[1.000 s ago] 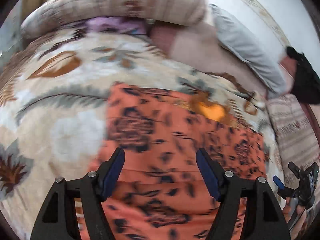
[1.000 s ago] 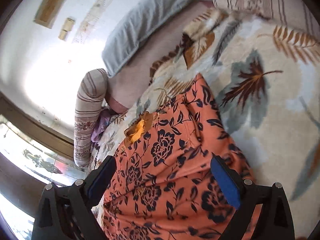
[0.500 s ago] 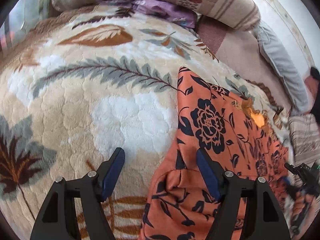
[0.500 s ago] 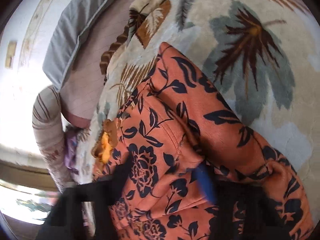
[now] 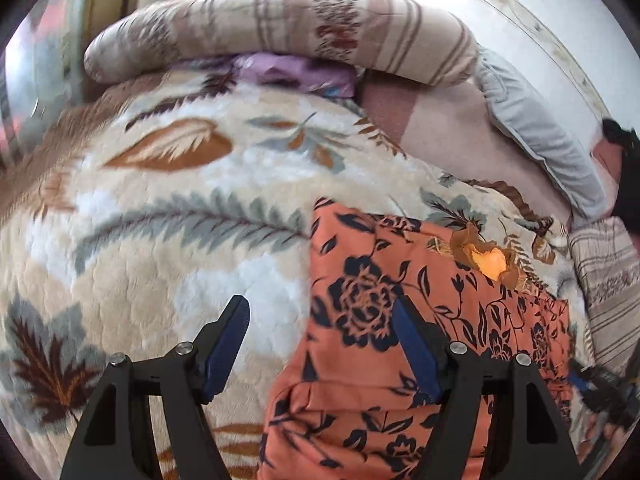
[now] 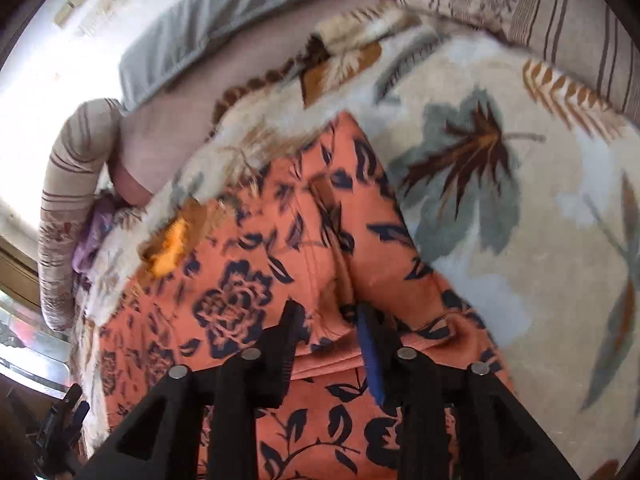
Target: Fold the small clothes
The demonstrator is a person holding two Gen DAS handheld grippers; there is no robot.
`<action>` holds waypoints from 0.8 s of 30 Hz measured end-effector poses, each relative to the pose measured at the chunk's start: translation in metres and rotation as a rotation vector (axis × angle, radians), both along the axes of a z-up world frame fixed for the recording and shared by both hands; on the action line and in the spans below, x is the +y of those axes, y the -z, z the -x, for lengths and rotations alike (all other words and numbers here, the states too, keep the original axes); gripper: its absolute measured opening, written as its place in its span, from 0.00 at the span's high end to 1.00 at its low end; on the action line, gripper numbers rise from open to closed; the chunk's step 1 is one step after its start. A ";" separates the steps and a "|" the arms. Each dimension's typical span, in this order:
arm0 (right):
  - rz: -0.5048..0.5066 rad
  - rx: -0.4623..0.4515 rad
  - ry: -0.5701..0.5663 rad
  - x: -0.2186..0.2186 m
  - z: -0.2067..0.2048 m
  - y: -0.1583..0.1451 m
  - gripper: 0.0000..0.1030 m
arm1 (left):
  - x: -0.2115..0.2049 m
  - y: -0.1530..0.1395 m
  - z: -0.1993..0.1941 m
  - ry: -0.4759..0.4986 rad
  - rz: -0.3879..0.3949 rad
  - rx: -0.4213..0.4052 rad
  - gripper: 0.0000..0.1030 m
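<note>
Two grippers over an orange floral garment on a leaf-print blanket

Nearest, the right gripper (image 6: 332, 320) has just been opening partway, jaws narrow around a raised fold of the orange garment (image 6: 248, 280); whether the pads press it I cannot tell. The left gripper (image 5: 320, 344) gapes wide, holding nothing, the garment's edge at its 3 o'clock finger. The blanket (image 5: 160, 220) spreads beyond; a striped bolster (image 5: 300, 28) lies at 12 o'clock.

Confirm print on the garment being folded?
Orange garment with dark navy flowers and leaves; clearest in left wrist view.
</note>
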State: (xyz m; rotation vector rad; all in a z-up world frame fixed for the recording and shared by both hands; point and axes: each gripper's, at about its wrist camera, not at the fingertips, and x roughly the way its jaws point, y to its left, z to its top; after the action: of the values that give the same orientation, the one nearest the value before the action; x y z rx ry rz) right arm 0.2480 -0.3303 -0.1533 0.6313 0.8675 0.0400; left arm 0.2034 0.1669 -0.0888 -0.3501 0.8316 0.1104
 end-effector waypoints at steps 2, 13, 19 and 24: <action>-0.003 -0.069 0.003 -0.005 0.007 -0.018 0.38 | -0.006 0.015 -0.014 0.008 -0.026 0.064 0.27; -0.229 -0.026 -0.220 0.004 -0.042 0.030 0.19 | 0.004 0.015 -0.055 0.006 -0.040 0.076 0.25; -0.167 -0.070 -0.282 0.013 -0.036 0.000 0.19 | 0.018 0.055 -0.091 -0.042 -0.180 0.207 0.22; -0.280 -0.106 -0.245 0.000 -0.082 -0.005 0.17 | 0.018 0.058 -0.086 -0.038 -0.195 0.180 0.20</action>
State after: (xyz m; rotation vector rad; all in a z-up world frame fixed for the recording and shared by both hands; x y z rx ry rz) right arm 0.3304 -0.3307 -0.1480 0.7739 0.8393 0.4186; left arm 0.2891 0.1847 -0.1466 -0.1740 0.9833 0.2592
